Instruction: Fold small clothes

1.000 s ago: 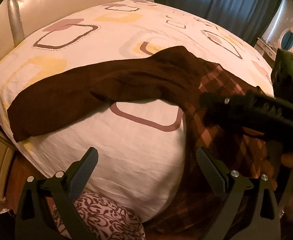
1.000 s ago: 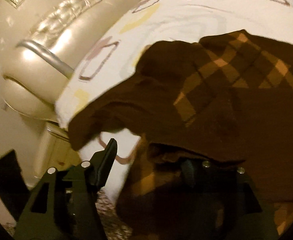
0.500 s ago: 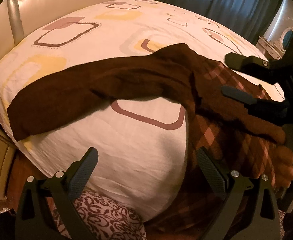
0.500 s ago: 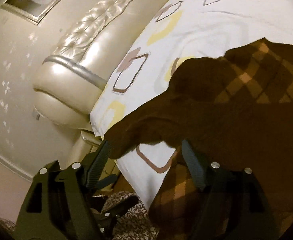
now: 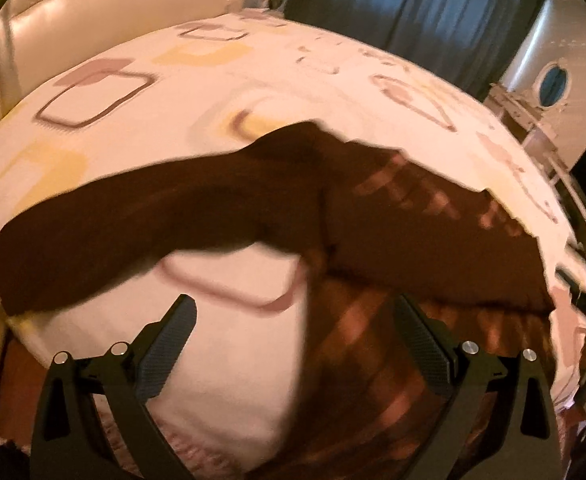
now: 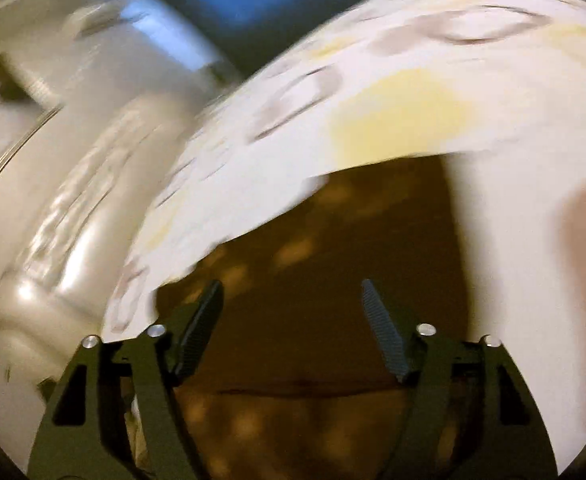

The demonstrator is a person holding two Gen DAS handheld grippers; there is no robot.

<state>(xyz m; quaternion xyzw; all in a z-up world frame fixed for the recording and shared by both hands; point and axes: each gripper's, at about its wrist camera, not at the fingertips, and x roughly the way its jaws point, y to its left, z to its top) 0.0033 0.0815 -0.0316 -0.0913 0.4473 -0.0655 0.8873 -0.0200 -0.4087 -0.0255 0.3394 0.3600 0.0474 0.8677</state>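
A dark brown garment with a checked body (image 5: 413,232) lies on the patterned bed sheet (image 5: 221,80). One plain brown sleeve (image 5: 113,216) stretches to the left, and the checked part hangs over the bed's near edge. My left gripper (image 5: 293,332) is open and empty, held just off the bed's edge, above the hanging cloth. My right gripper (image 6: 293,320) is open and empty, low over the checked cloth (image 6: 313,280). The right wrist view is heavily blurred.
A padded cream headboard (image 5: 93,12) runs along the left of the bed and also shows in the right wrist view (image 6: 73,240). Dark blue curtains (image 5: 413,8) hang behind. A white dresser with a round mirror (image 5: 549,92) stands at the right.
My right gripper has let go of the garment, opened, and swung away to the right, out of the left wrist view. The left gripper has shifted slightly toward the bed.
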